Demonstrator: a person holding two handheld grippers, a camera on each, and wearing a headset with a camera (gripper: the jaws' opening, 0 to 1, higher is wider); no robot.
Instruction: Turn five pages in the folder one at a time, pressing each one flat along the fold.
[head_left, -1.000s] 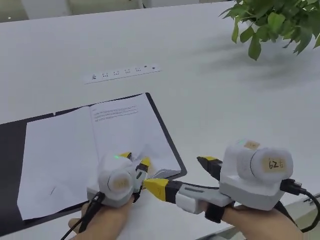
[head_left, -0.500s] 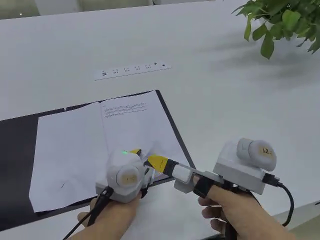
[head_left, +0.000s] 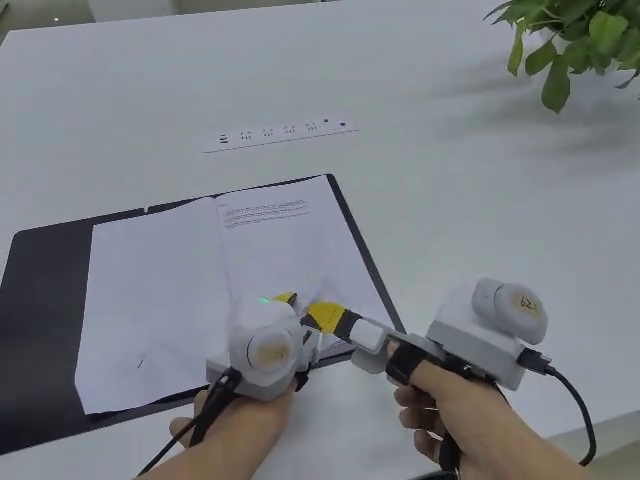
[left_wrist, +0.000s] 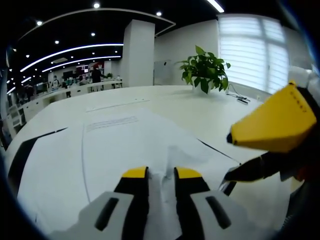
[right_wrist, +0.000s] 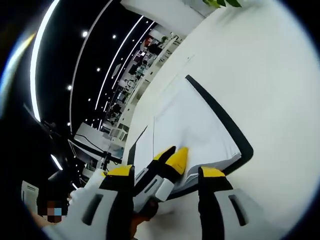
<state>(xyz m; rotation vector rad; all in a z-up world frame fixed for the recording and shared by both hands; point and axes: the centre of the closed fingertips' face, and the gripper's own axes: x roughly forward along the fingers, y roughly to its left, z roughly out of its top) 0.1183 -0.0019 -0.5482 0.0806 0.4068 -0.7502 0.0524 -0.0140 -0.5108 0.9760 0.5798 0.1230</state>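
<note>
A white tabletop carries one leafy plant at the far right corner and one flat socket strip beyond the folder, both well apart from the work. The single black folder lies open near the front edge, showing two white leaves. The right page has a few printed lines at its top and wrinkles at its lower corner. There the left tongs are drawn nearly together on a raised ridge of that page. The right tongs are spread wide just beside them, one yellow tip close against the left gripper.
</note>
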